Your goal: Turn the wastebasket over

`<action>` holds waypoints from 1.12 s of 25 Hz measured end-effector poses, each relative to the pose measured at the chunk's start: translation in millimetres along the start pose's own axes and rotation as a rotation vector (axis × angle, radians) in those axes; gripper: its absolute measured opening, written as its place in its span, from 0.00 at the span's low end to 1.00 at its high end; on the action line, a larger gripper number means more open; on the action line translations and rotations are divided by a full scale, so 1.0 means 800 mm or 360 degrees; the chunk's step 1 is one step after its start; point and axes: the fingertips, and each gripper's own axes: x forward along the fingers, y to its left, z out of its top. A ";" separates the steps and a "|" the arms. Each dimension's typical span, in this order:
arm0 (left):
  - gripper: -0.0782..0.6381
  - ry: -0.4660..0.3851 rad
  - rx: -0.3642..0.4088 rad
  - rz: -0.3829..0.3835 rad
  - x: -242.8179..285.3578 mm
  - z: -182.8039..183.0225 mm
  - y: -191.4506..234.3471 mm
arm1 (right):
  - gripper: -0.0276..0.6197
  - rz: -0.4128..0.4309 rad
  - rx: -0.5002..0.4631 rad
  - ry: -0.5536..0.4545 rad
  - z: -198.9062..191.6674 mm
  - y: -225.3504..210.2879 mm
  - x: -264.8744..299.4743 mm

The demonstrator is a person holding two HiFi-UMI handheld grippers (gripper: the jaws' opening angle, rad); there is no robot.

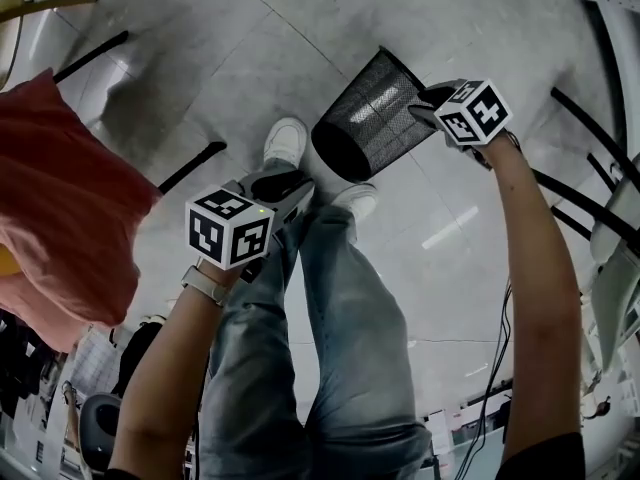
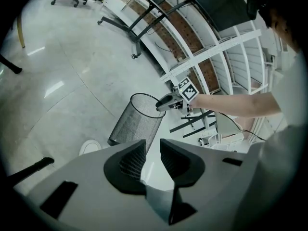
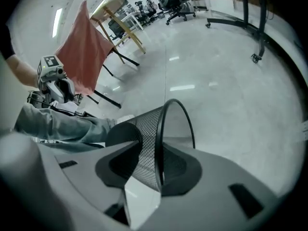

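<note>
Over pale floor (image 1: 300, 38), the right tool (image 3: 151, 148) grips the tilted wastebasket (image 1: 365, 118).

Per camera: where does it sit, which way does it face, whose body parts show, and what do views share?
Head view: on the person's head, facing steeply down; jeans-clad legs, forearms, left gripper, right gripper at the tilted wastebasket.
Left gripper view: on the left gripper, along its parted, empty jaws toward the wastebasket; right forearm shows.
Right gripper view: on the right gripper, jaws clamped on the wastebasket's mesh wall; a leg shows.
Shared: all show the wastebasket.
</note>
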 end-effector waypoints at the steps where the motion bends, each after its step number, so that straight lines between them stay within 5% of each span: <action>1: 0.25 0.0003 0.0003 -0.0004 -0.001 0.000 -0.002 | 0.25 0.0009 -0.0024 0.0007 -0.002 0.011 -0.003; 10: 0.24 0.0068 0.0125 -0.0046 -0.015 0.014 -0.033 | 0.11 -0.0016 -0.0116 -0.0034 0.031 0.075 -0.045; 20: 0.24 0.0031 0.0188 -0.0048 -0.035 0.040 -0.044 | 0.08 -0.0701 -0.0448 0.0122 0.072 -0.012 -0.090; 28: 0.24 0.0049 0.0180 -0.0016 -0.041 0.017 -0.027 | 0.08 -0.0806 -0.0438 0.0155 0.072 -0.010 -0.048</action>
